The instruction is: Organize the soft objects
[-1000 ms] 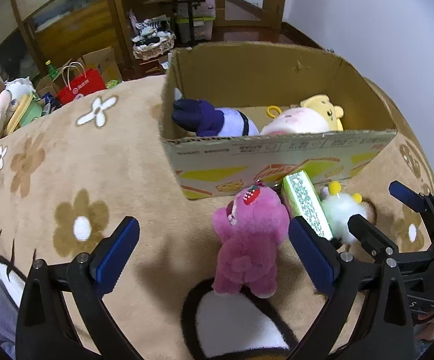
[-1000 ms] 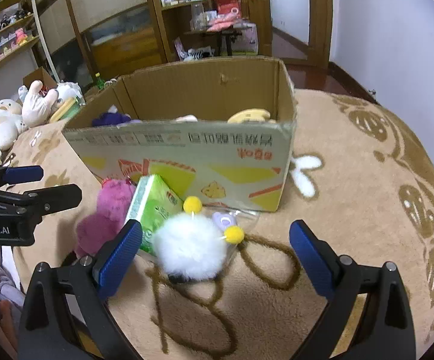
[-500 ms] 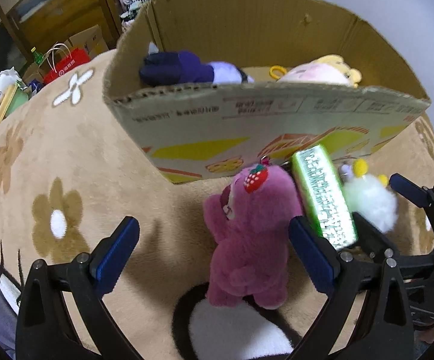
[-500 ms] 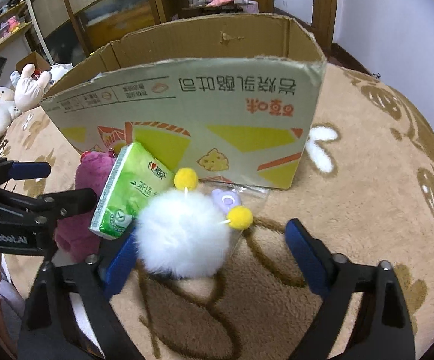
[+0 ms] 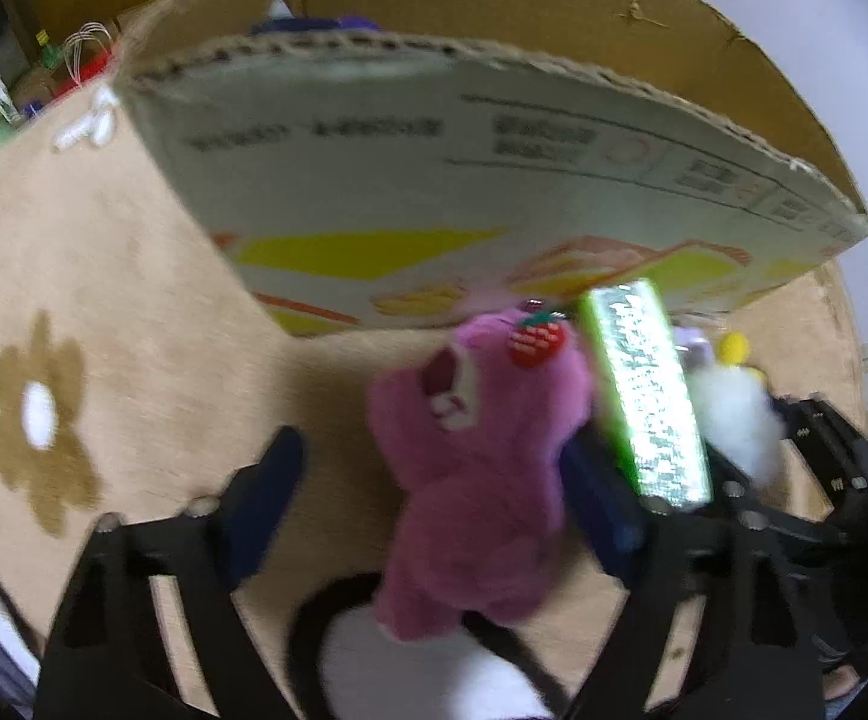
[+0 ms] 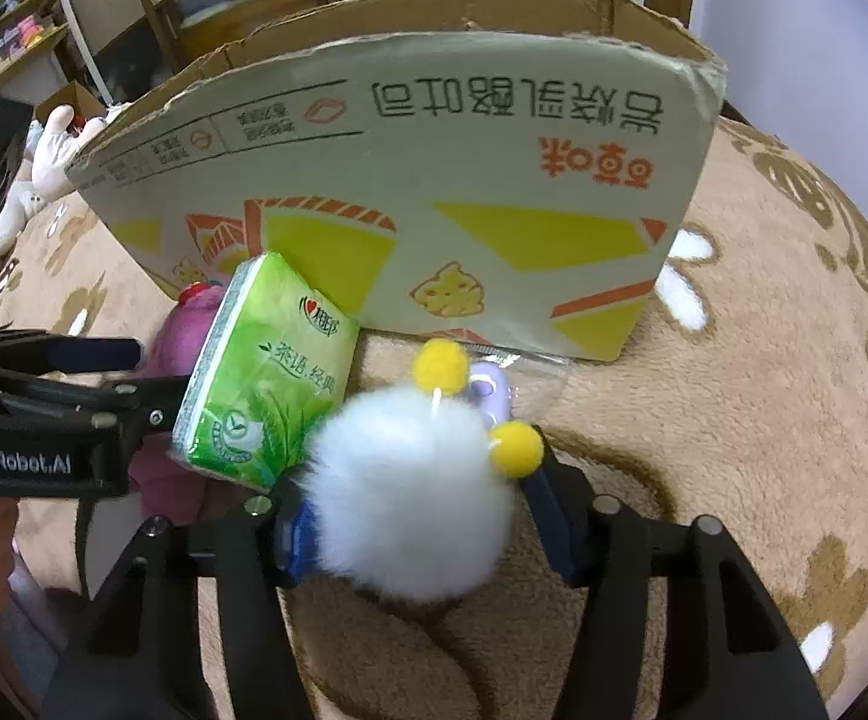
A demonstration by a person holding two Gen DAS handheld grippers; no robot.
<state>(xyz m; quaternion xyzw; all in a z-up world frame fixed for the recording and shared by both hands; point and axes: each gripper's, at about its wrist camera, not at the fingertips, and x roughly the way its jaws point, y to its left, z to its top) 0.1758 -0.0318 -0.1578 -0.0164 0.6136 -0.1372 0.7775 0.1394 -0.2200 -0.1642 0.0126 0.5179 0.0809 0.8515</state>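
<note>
- Left wrist view: left gripper [image 5: 434, 510] stands open, its blue pads either side of the pink plush bear [image 5: 475, 468]; the right pad sits against the bear, the left pad is apart from it. View is blurred.
- Bear lies on the tan blanket [image 5: 134, 330], just in front of the cardboard box [image 5: 434, 192].
- Right wrist view: right gripper [image 6: 419, 516] is closed on the white pom-pom toy [image 6: 410, 492].
- Only this view shows the green tissue pack [image 6: 272, 372] face, leaning between bear and pom-pom.
</note>
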